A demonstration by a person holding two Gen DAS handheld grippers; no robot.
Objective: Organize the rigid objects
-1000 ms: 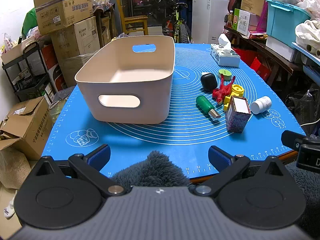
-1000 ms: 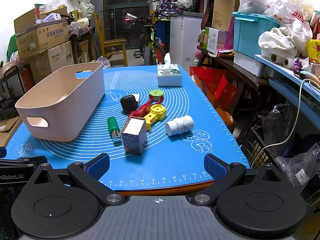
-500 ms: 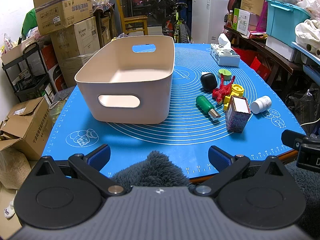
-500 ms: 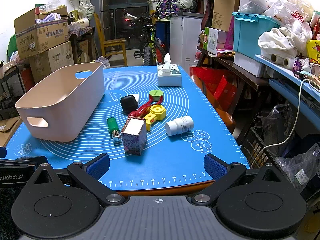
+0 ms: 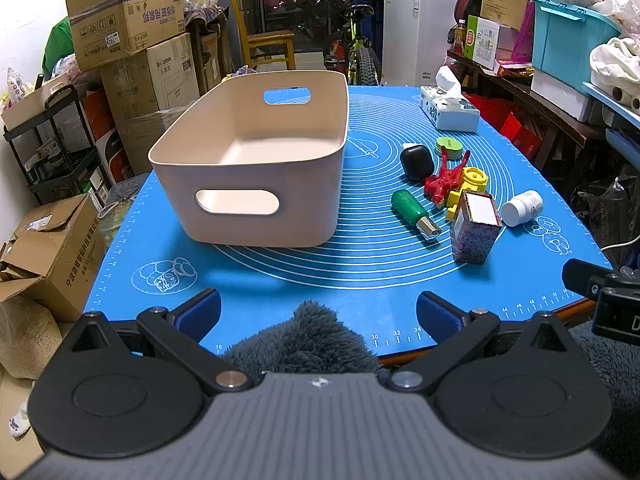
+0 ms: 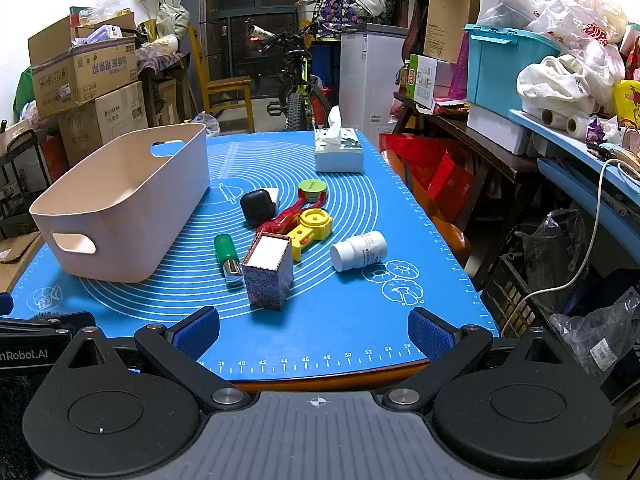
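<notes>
1. Nothing has moved since the earlier frames: both grippers hang at the near table edge as before, and every item lies where it did.
2. Left gripper (image 5: 319, 314): jaws wide, holding nothing, above a dark fleece (image 5: 308, 336) at the mat's (image 5: 280, 280) near edge.
3. Right gripper (image 6: 314, 332): jaws wide too, nothing between them, over the near edge of the mat.
4. Bin (image 5: 256, 168) sits on the left half of the mat, nothing showing inside it.
5. Loose items cluster to its right: box (image 6: 267, 270) upright and nearest, green bottle (image 6: 226, 256) just beside it on its side, white bottle (image 6: 359, 255) also lying down, then yellow toy (image 6: 312, 227), red toy (image 6: 286, 216), black case (image 6: 258, 206) and green disc (image 6: 312, 186) farther back. A tissue box (image 6: 338, 150) stands near the far edge.
6. Deciding relation: the cluster lies straight ahead of the right gripper and off to the right of the left one, so the right hand is probably nearer. The box stands tall just left of the right jaws' centre line; the green bottle's long axis runs roughly toward the camera, so jaws could likely close across it.
7. Judged stage: start, nothing yet binned.
</notes>
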